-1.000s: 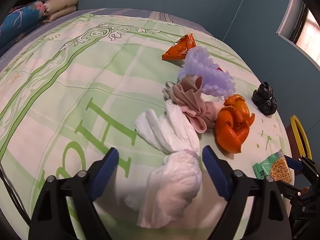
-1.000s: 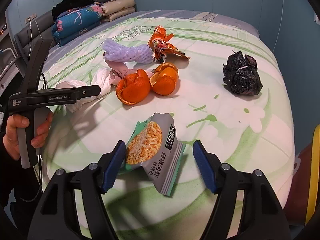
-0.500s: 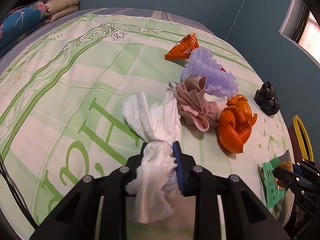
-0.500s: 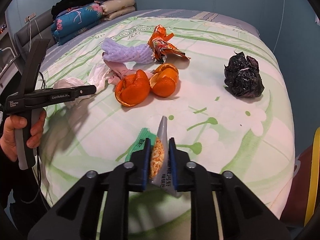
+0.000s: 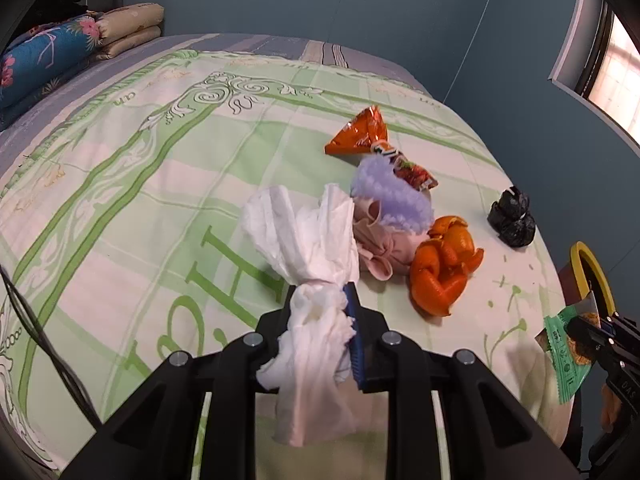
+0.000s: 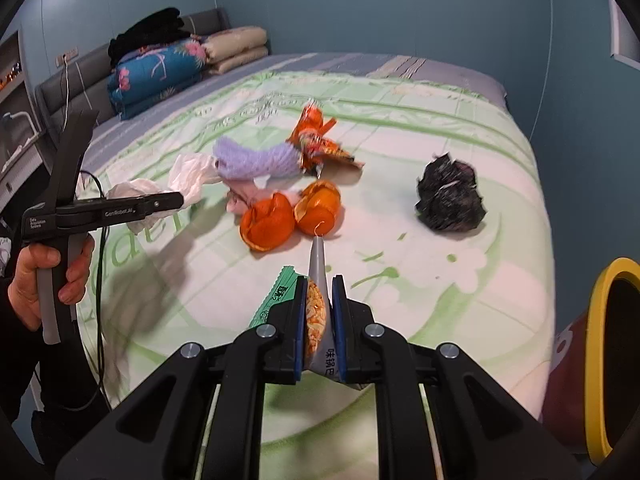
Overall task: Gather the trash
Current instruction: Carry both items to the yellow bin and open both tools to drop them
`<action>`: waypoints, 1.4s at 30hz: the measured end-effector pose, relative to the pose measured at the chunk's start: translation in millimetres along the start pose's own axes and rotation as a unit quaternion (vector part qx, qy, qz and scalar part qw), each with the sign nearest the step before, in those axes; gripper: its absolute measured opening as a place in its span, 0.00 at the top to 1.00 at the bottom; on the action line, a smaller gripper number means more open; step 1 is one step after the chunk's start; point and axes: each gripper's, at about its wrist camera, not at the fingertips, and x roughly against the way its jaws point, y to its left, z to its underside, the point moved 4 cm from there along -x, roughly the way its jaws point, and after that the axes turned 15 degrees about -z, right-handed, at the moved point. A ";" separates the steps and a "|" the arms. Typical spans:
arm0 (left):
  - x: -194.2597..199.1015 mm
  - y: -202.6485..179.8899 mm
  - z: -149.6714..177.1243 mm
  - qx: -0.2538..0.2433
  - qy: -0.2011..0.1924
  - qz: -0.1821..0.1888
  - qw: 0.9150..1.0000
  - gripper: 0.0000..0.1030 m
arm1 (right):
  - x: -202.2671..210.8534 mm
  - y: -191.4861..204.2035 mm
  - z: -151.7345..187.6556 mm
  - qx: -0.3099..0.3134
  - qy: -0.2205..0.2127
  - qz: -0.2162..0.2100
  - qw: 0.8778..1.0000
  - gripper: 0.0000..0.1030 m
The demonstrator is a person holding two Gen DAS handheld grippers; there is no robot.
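While the left gripper (image 5: 320, 308) pinches a crumpled white tissue (image 5: 308, 240) between its pressed-together fingers, holding the wad above the green-and-white bedspread (image 5: 160, 200), the right gripper (image 6: 318, 312) clamps a green snack packet (image 6: 316, 312) edge-on near the bed's foot. On the bedspread lie orange peels (image 6: 292, 216), a purple foam net (image 6: 256, 160) touching a pink cloth (image 5: 376, 248), an orange foil wrapper (image 6: 320, 144) beside the net, and a crumpled black bag (image 6: 450, 196) well apart to the right. A yellow-rimmed bin (image 6: 600, 340) stands just beside the bed, near the right gripper.
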 end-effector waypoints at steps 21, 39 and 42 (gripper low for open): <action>88.9 -105.4 -40.9 -0.048 -0.060 0.064 0.995 0.80 | 115.0 -43.3 -18.4 -0.036 -0.103 0.039 0.993 0.89; 120.2 -264.7 -53.1 -0.130 -0.069 0.159 0.976 0.80 | 246.6 -125.2 -10.4 -0.085 -0.197 0.134 0.968 0.89; 123.5 -288.0 -50.8 -0.144 -0.069 0.172 0.972 0.80 | 260.0 -137.3 -6.6 -0.090 -0.205 0.155 0.962 0.89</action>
